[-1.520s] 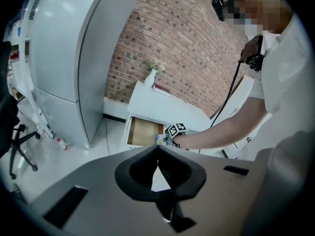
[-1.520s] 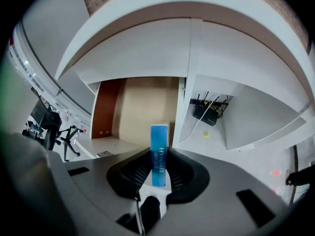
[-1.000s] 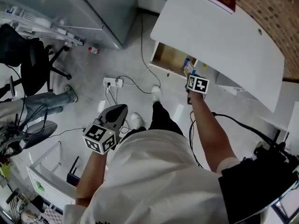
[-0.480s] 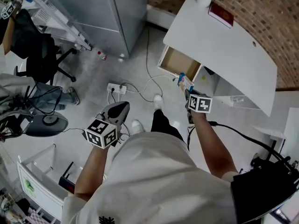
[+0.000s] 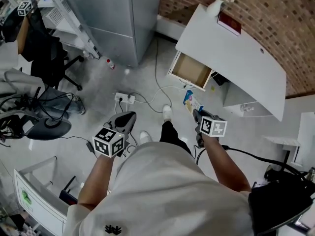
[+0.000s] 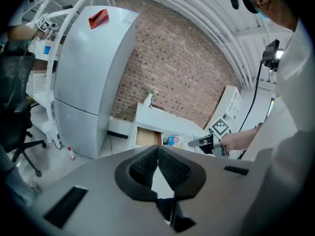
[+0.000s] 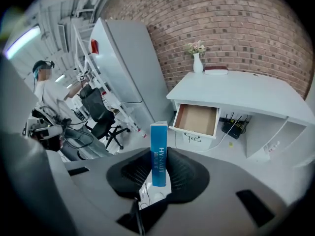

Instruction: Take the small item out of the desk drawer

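Standing upright, blue box (image 7: 159, 151) clamped in right tool (image 7: 158, 173).

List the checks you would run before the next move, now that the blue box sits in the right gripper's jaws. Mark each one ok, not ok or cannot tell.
1. Grip: ok. The right gripper has a pad pressed on each side of the blue box, which stands upright.
2. Box clear of the drawer: ok. It is held well away from it.
3. Drawer shut: not ok. It stands open, and its visible bottom is bare.
4. Left gripper free: ok. Its jaws are together with nothing between them.
5. Floor free underfoot: not ok. A power strip lies close ahead.
6. Where the box should go: cannot tell.
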Demonstrator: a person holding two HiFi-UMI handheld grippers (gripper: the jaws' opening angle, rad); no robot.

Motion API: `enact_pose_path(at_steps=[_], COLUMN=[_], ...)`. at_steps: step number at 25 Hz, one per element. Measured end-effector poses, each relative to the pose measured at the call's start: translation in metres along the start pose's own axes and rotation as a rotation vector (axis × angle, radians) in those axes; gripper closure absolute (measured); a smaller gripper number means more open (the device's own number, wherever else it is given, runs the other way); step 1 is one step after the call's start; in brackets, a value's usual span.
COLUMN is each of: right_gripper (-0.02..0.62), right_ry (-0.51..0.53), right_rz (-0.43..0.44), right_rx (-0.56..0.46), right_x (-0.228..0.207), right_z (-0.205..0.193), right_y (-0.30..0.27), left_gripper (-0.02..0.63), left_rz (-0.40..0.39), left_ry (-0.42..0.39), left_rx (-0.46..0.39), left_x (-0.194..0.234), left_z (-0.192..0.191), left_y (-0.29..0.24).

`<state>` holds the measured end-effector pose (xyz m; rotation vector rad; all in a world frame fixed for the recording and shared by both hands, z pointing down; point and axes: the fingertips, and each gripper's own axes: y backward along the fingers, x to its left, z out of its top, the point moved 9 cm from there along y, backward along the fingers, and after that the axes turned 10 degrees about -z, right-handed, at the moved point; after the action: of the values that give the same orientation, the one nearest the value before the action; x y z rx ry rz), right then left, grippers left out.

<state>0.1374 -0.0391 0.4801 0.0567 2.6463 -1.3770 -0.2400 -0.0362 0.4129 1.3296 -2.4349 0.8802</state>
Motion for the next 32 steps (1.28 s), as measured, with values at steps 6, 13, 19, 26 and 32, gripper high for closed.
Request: enact_pose_path(at_steps=[6,13,19,26,32], right_gripper=[0.486,0.486,0.486,0.486,0.486], right_ry=[0.018,0.056,0.081,0.084,0.078], right_rz=[0.032,0.063,0.081,0.098,0.107], right_rx=[-0.017,-0.009,-0.005,-0.017,-0.021], right_x=[0.027,0.053,0.067,0.070,0.070], right_z=[-0.024,-0.038,-0.036,-0.033,-0.036], right_y=[0.031,0.041,0.041,0.044,0.044], left_gripper=[0.583,0.583,0.583,0.583,0.583], left_rz=[-0.025,-0.040,-0.022,-0.017,-0.018], left_ry=[-0.015,-0.005,0.005,0.011,0.008], left_rx=[0.021,0.017,0.021,0.019,0.022], left_x=[-0.008,-0.009,-0.003,-0.005,-0.006], left_z=[-0.019,-0.030,-0.033,-0.037,-0.039], left_y=[0.012,0.019,0.027,0.032,0.031])
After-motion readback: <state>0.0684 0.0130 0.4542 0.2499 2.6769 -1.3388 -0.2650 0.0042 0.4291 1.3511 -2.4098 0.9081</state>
